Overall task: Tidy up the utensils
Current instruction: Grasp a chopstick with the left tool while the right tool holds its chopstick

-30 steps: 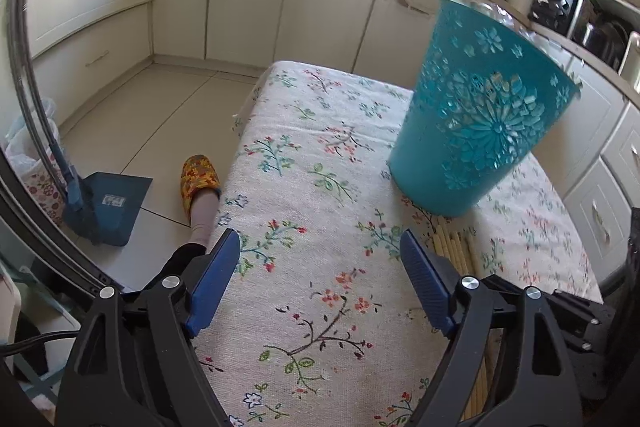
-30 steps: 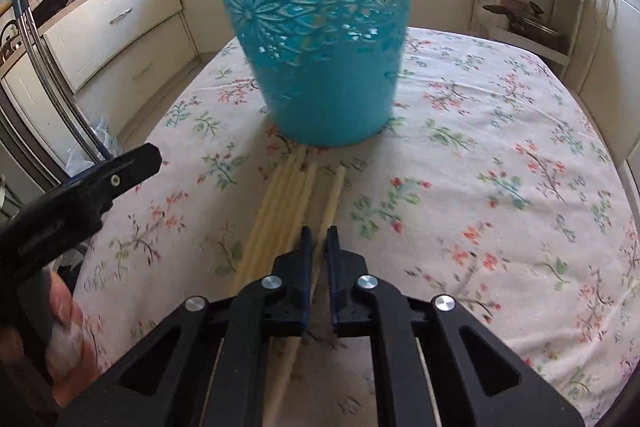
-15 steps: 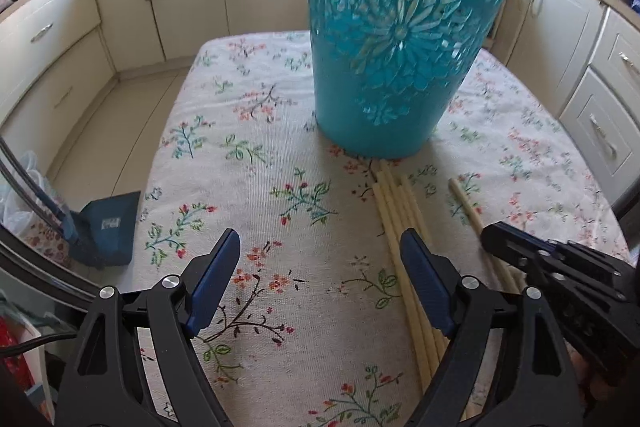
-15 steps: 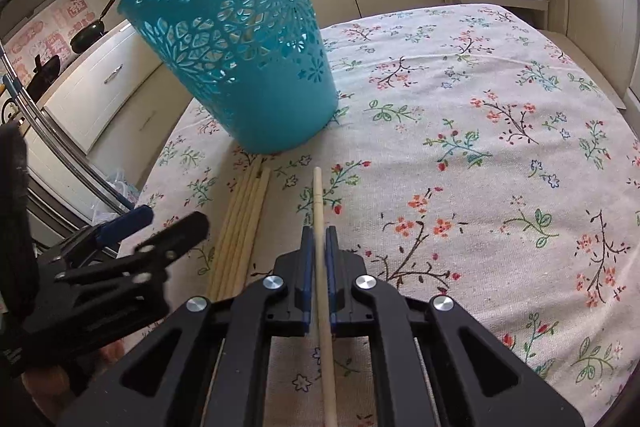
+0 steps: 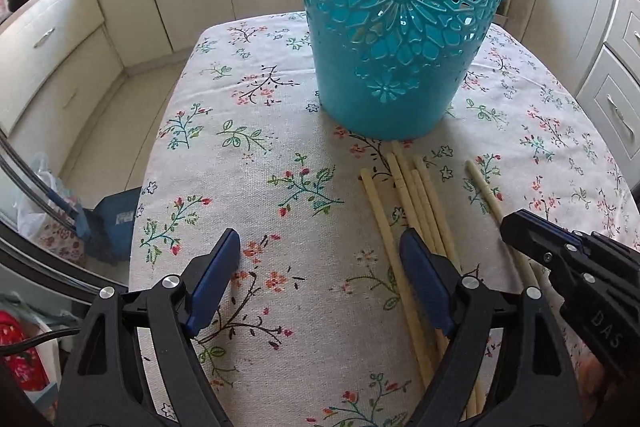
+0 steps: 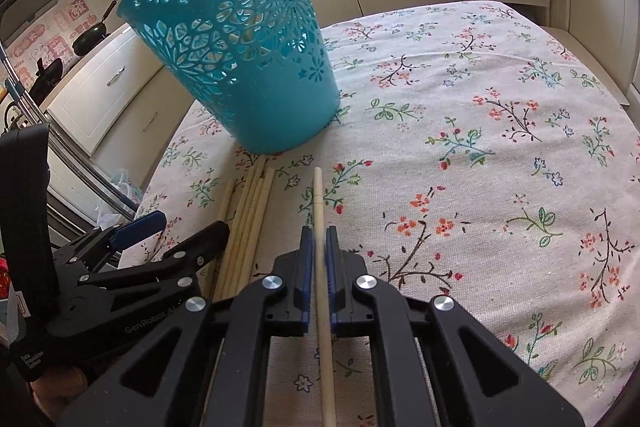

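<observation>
We are holding the right gripper point(image 6: 316, 259) over the flowered tablecloth point(image 6: 480, 155), and its jaws are pressing together on a single wooden stick point(image 6: 318, 195); the stick is running lengthwise between the two blue pads, its far end is reaching out ahead of the fingertips toward the basket, and its near end is passing back under the gripper body. In the left wrist view this same stick point(image 5: 482, 187) is lying apart from the others, to their right, with the right gripper point(image 5: 516, 227) closing over it. We are holding the left gripper point(image 5: 320, 267) with its jaws spread wide and nothing between the pads except bare cloth; its right pad is sitting just over the near part of the bundle of sticks point(image 5: 412, 195), which is lying flat on the tablecloth point(image 5: 240, 147) and is not gripped. We are counting about five sticks in that bundle, lying side by side and partly overlapping, so an exact count is uncertain; with the pinched one, that is making about six in all. The far ends of the bundle are pointing at the base of one blue plastic basket point(image 5: 400, 27) with cut-out flower patterns, which is standing upright on the table just beyond them; whether the tips are touching the basket we cannot tell. In the right wrist view the bundle point(image 6: 248, 219) is lying between the two grippers, left of the pinched stick, and the basket point(image 6: 240, 39) is standing ahead and to the left.
</observation>
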